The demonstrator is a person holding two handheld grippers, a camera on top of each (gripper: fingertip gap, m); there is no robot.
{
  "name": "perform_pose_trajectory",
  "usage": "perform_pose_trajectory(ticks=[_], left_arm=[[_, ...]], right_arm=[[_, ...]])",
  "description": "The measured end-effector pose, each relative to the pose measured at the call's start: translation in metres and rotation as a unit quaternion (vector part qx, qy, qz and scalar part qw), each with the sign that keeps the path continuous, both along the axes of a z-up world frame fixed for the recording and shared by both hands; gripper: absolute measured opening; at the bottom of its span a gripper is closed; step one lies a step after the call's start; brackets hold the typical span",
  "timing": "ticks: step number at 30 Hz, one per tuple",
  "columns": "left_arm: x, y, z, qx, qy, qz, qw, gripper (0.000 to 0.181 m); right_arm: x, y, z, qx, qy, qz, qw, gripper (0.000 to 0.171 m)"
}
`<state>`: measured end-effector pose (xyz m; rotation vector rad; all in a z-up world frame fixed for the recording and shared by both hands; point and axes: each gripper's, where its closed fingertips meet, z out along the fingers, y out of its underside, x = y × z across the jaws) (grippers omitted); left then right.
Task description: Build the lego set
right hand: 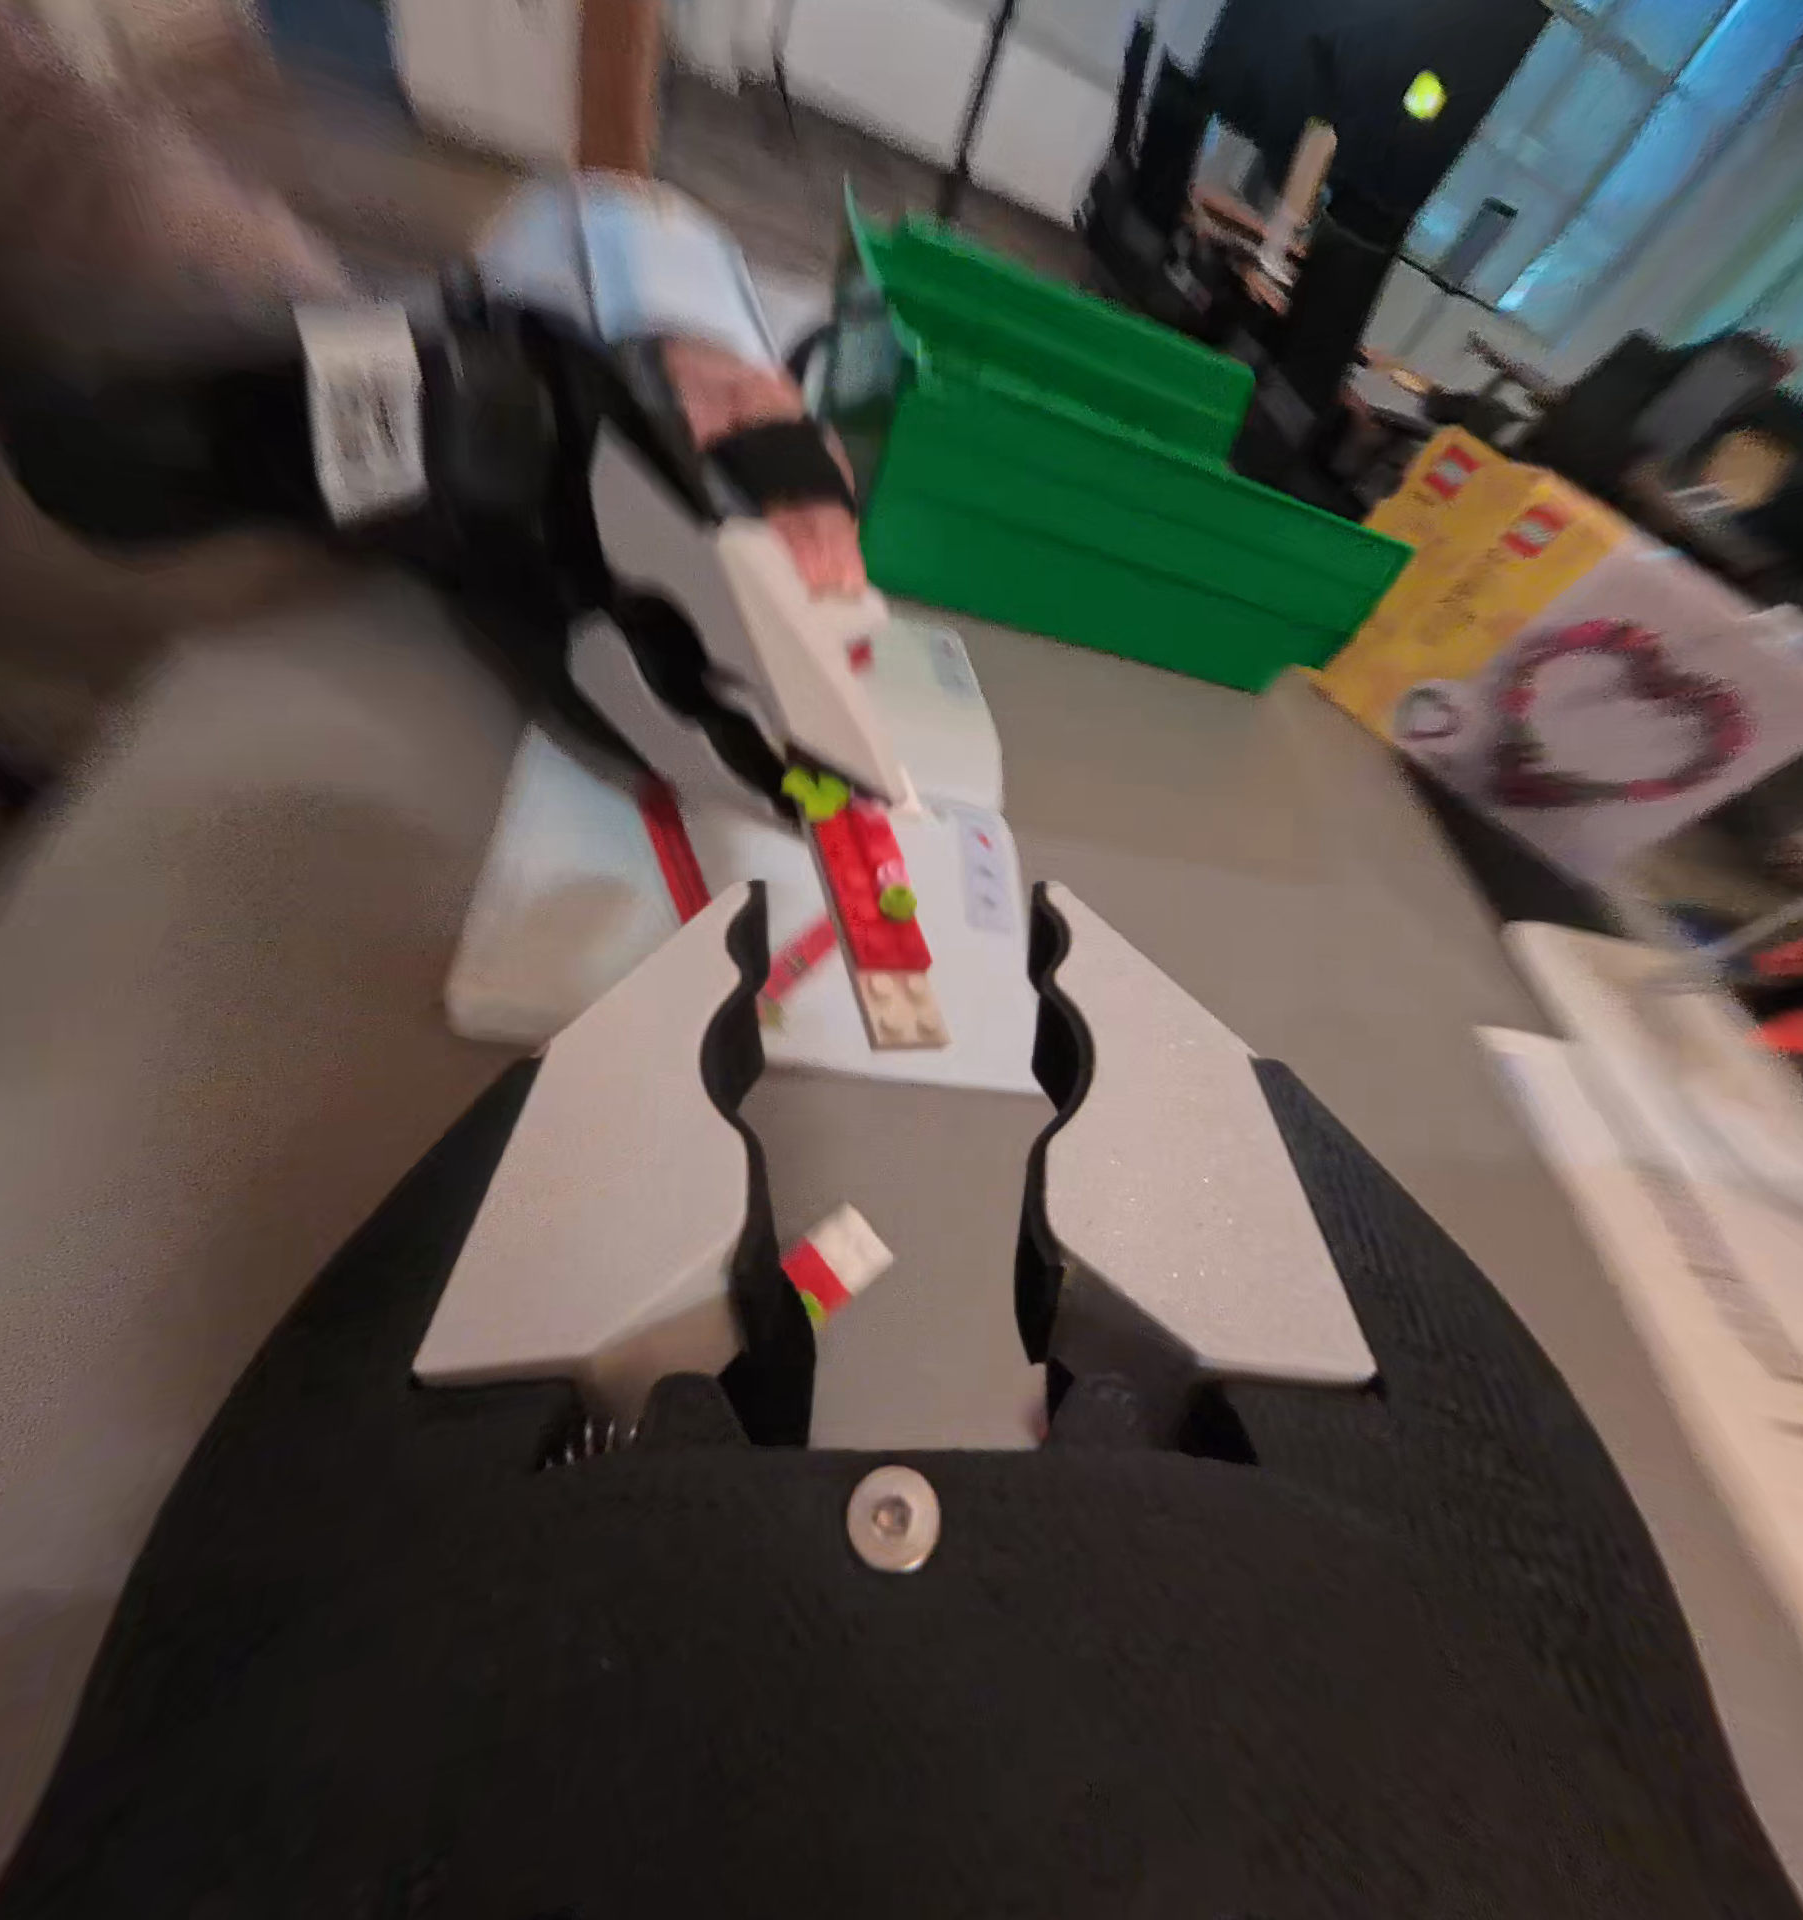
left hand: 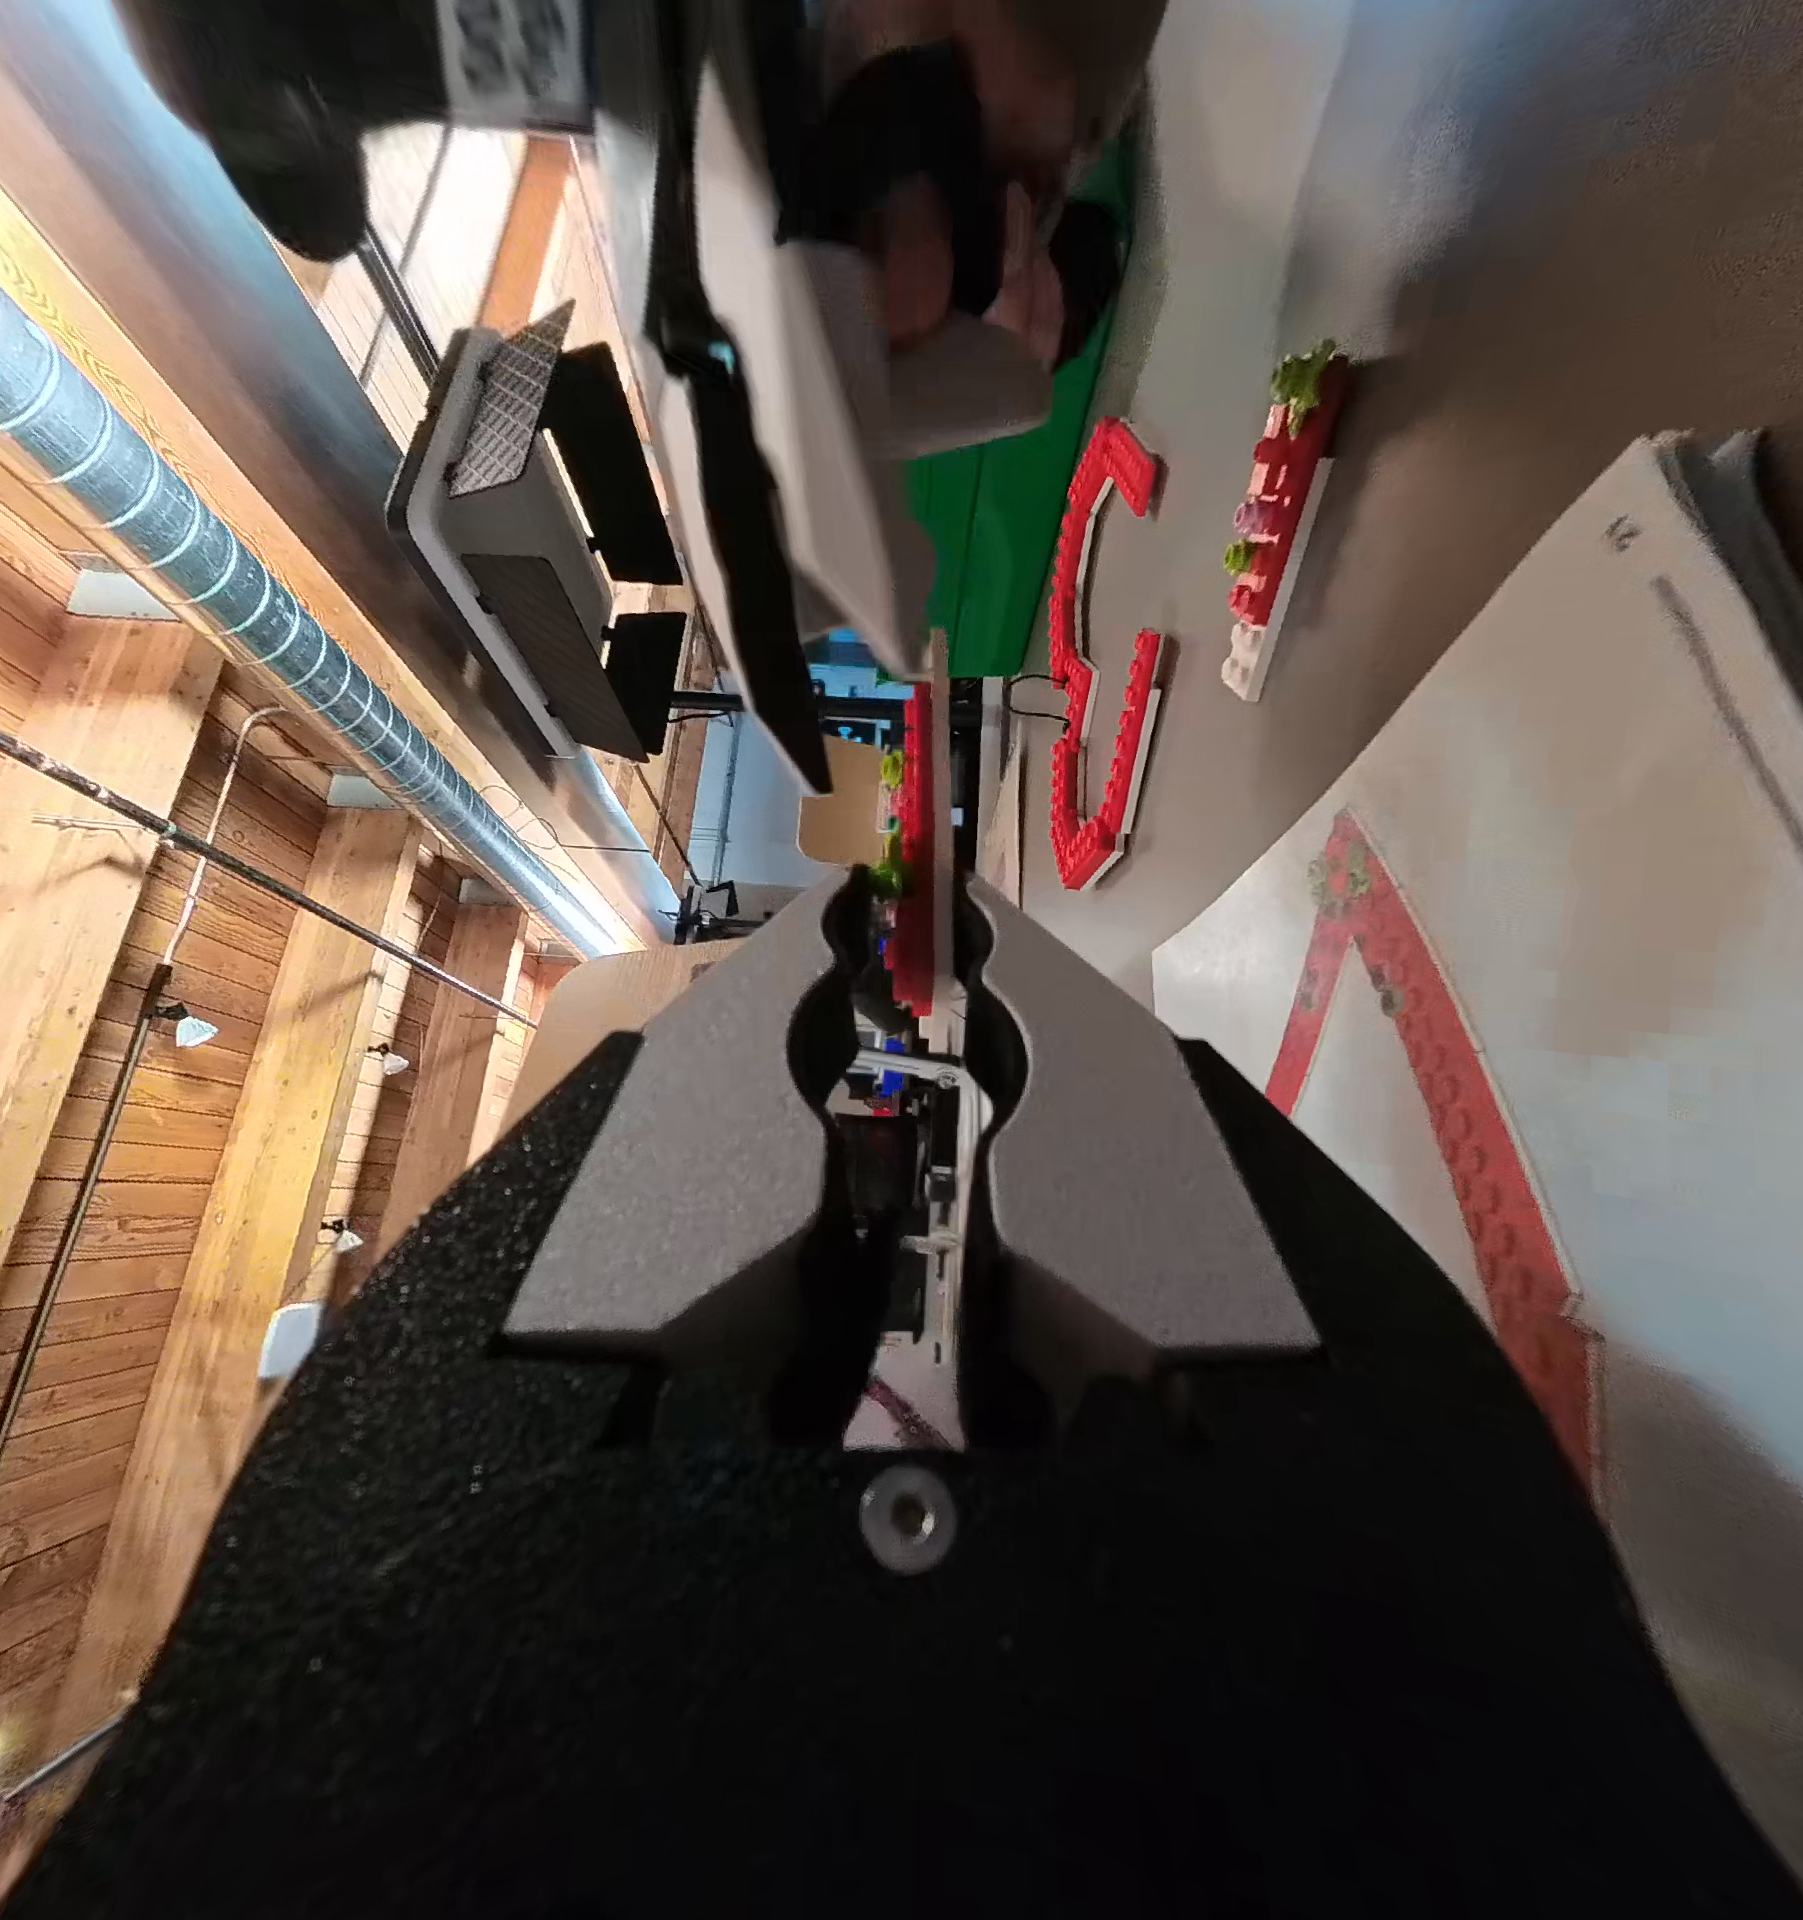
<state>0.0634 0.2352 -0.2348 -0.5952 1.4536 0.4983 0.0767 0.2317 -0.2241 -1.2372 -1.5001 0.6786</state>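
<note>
My left gripper [left hand: 912, 883] is shut on a red-and-white lego strip [left hand: 923, 790] with small green leaf pieces, held in the air and seen edge-on. The right wrist view shows the left gripper [right hand: 845, 790] holding that strip [right hand: 876, 914] over the instruction booklet [right hand: 585, 894]. My right gripper [right hand: 897, 904] is open and empty, just short of the strip's white end. A small red-and-white piece [right hand: 837, 1262] lies on the table between its fingers. A curved red lego section [left hand: 1094, 665] and another red-and-white strip with leaves [left hand: 1281, 520] lie on the table.
A green bin [right hand: 1084, 499] stands at the back of the table, also in the left wrist view [left hand: 990, 551]. A yellow-and-white lego box [right hand: 1562, 665] sits at the right. The open booklet [left hand: 1499, 935] lies beside the loose sections. Blurred white sheets [right hand: 1686, 1195] lie at the right.
</note>
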Motion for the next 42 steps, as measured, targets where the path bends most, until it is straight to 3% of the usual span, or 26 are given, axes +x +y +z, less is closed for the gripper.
perform_pose_trajectory(ticks=[2, 4, 10, 22, 33, 42], left_arm=[[-0.001, 0.003, -0.001, -0.013, -0.003, 0.005, 1.0, 0.011], [-0.001, 0.004, -0.002, -0.02, -0.003, 0.008, 1.0, 0.011], [-0.002, 0.005, -0.001, -0.033, -0.012, 0.012, 0.999, 0.011], [-0.003, 0.009, -0.006, -0.054, -0.007, 0.018, 0.998, 0.012], [-0.002, 0.006, -0.01, -0.046, 0.007, 0.012, 0.999, 0.011], [-0.004, 0.008, -0.01, -0.074, -0.006, 0.012, 0.997, 0.012]], right_arm=[[0.003, 0.005, -0.012, 0.152, -0.077, -0.038, 0.985, 0.052], [0.003, 0.008, -0.021, 0.275, -0.141, -0.057, 0.949, 0.053], [-0.002, 0.015, -0.018, 0.47, -0.183, -0.114, 0.856, 0.037], [-0.007, 0.016, -0.02, 0.505, -0.191, -0.124, 0.832, 0.028], [-0.008, 0.019, -0.026, 0.475, -0.198, -0.126, 0.848, 0.012], [-0.008, 0.021, -0.025, 0.447, -0.199, -0.136, 0.862, 0.009]])
